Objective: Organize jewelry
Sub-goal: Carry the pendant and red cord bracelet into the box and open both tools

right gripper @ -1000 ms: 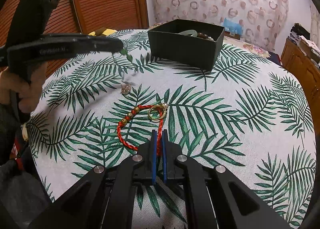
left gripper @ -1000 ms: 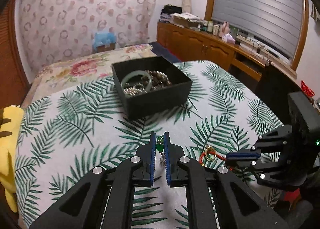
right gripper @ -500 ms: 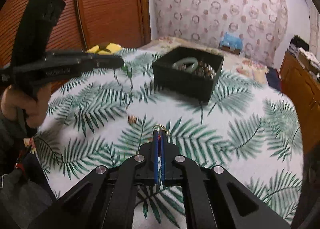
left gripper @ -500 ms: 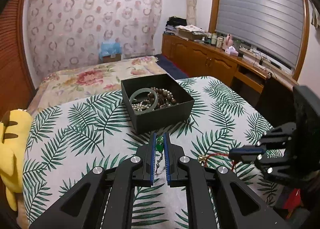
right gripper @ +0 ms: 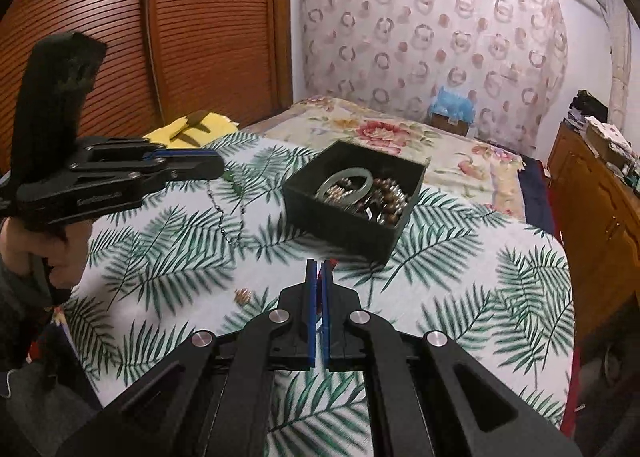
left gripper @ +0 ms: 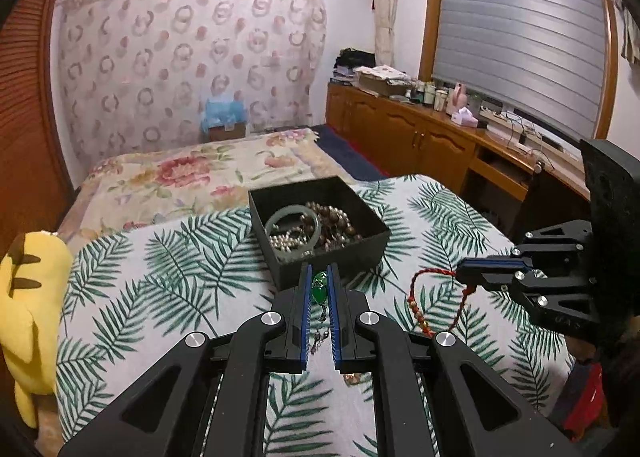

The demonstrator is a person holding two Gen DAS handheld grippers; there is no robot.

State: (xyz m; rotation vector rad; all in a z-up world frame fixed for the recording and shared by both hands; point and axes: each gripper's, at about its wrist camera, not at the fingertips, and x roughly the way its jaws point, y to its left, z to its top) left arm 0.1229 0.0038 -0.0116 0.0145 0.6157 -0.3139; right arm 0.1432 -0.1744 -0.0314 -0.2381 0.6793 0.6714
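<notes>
The box (left gripper: 320,233) already holds a bangle and beads. The left hand-held gripper (left gripper: 320,289) pinches a green pendant (left gripper: 319,291), the right hand-held gripper (right gripper: 319,277) a red cord (left gripper: 436,297); one small piece (right gripper: 243,296) remains on the surface (right gripper: 460,297).

Both grippers: black angular linkage arms with silver round screws; fingers (left gripper: 306,313) lined with blue pads; pale embossed lettering on left gripper (right gripper: 216,168) body
</notes>
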